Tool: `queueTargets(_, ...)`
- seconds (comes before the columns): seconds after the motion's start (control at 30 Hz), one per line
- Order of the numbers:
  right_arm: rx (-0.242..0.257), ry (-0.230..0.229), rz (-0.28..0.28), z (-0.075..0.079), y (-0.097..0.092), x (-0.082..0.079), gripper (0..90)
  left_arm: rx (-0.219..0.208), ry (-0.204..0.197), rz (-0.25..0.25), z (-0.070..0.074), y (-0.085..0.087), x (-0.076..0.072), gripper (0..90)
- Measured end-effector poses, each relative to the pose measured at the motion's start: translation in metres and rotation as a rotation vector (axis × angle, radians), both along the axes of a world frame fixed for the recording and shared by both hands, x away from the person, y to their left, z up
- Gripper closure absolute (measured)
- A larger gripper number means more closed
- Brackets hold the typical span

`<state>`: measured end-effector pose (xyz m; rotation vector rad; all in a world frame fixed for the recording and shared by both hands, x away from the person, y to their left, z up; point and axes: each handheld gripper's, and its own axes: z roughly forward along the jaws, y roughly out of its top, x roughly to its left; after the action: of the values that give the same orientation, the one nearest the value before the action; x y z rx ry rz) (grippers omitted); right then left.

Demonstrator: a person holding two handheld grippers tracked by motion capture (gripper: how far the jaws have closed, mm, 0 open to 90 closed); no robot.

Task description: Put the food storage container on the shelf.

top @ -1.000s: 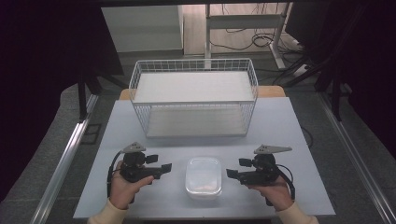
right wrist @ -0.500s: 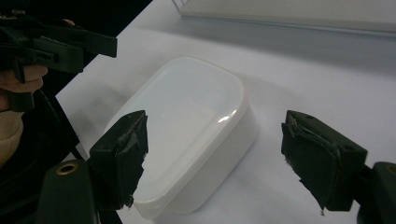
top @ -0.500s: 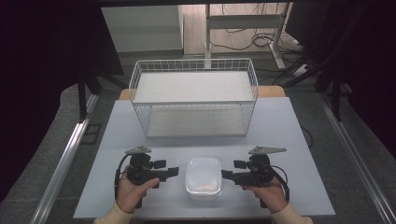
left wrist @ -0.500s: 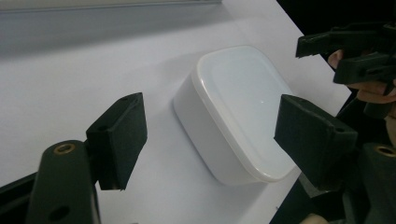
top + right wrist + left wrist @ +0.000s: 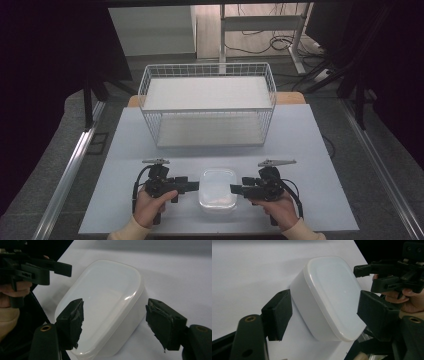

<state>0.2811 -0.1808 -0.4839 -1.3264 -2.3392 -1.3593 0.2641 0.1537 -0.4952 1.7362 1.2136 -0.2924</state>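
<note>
A white lidded plastic container (image 5: 218, 187) lies on the table near its front edge. My left gripper (image 5: 194, 186) points right at the container's left end, and my right gripper (image 5: 234, 189) points left at its right end. In the left gripper view the container (image 5: 329, 295) sits between the spread pads (image 5: 278, 312) of the left gripper (image 5: 327, 312), which have just been closing. In the right gripper view the right gripper (image 5: 118, 323) straddles the container (image 5: 107, 302); its jaws have just been closing, with a gap at the right pad (image 5: 165, 325). Each view shows the other gripper beyond the container.
A white wire basket (image 5: 207, 107) stands at the back of the pale table (image 5: 310, 150), a short way beyond the container. Dark floor and metal rails (image 5: 70, 170) flank the table. Bare tabletop lies left and right of my hands.
Both hands have moved inward toward the container from either side and sunk a little. Their jaws now reach its two ends.
</note>
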Motion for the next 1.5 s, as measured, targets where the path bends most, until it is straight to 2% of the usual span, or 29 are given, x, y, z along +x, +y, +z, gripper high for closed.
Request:
queueTargets(0.07, 0.01, 0.02, -0.002, -0.002, 0.0, 0.001, 32.9, -0.008, 0.024, -0.006, -0.004, -0.003, 0.003, 29.5)
queueTargets(0.27, 0.021, 0.038, 0.0, -0.005, 0.0, 0.002, 37.3, -0.03, 0.051, -0.012, -0.009, -0.007, 0.006, 33.9)
queueTargets(0.33, 0.036, 0.056, 0.0, -0.007, 0.0, 0.003, 41.0, -0.069, 0.086, -0.024, -0.014, -0.008, 0.007, 36.9)
queueTargets(0.43, 0.049, 0.073, 0.003, -0.008, 0.0, 0.003, 43.2, -0.065, 0.103, -0.028, -0.018, -0.01, 0.007, 41.5)
queueTargets(0.5, 0.052, 0.079, 0.006, -0.009, 0.001, 0.002, 45.6, -0.079, 0.122, -0.033, -0.02, -0.011, 0.009, 42.5)
queueTargets(0.63, 0.068, 0.087, -0.014, -0.01, -0.002, 0.003, 55.7, -0.091, 0.133, -0.04, -0.021, -0.014, 0.009, 51.4)
queueTargets(0.67, 0.072, 0.094, -0.021, -0.01, -0.004, 0.003, 61.3, -0.068, 0.126, -0.025, -0.021, -0.015, 0.008, 55.0)
queueTargets(0.7, 0.072, 0.094, -0.021, -0.01, -0.004, 0.003, 61.3, -0.068, 0.126, -0.025, -0.021, -0.015, 0.008, 57.3)
queueTargets(0.73, 0.074, 0.097, -0.034, -0.011, -0.005, 0.003, 68.4, -0.061, 0.124, -0.018, -0.021, -0.014, 0.008, 59.5)
queueTargets(0.77, 0.074, 0.097, -0.034, -0.011, -0.005, 0.003, 68.4, -0.061, 0.124, -0.018, -0.021, -0.014, 0.008, 61.2)
queueTargets(0.8, 0.094, 0.114, -0.046, -0.011, -0.008, 0.003, 73.3, -0.063, 0.121, -0.007, -0.02, -0.014, 0.007, 62.6)
queueTargets(0.9, 0.105, 0.122, -0.051, -0.011, -0.009, 0.003, 76.3, -0.063, 0.115, -0.003, -0.019, -0.013, 0.006, 66.0)
queueTargets(1.37, 0.115, 0.145, -0.049, -0.012, -0.011, 0.004, 76.0, -0.076, 0.124, -0.003, -0.021, -0.011, 0.006, 67.2)
queueTargets(1.5, 0.118, 0.15, -0.057, -0.012, -0.011, 0.003, 78.3, -0.085, 0.129, 0.002, -0.021, -0.01, 0.005, 67.7)
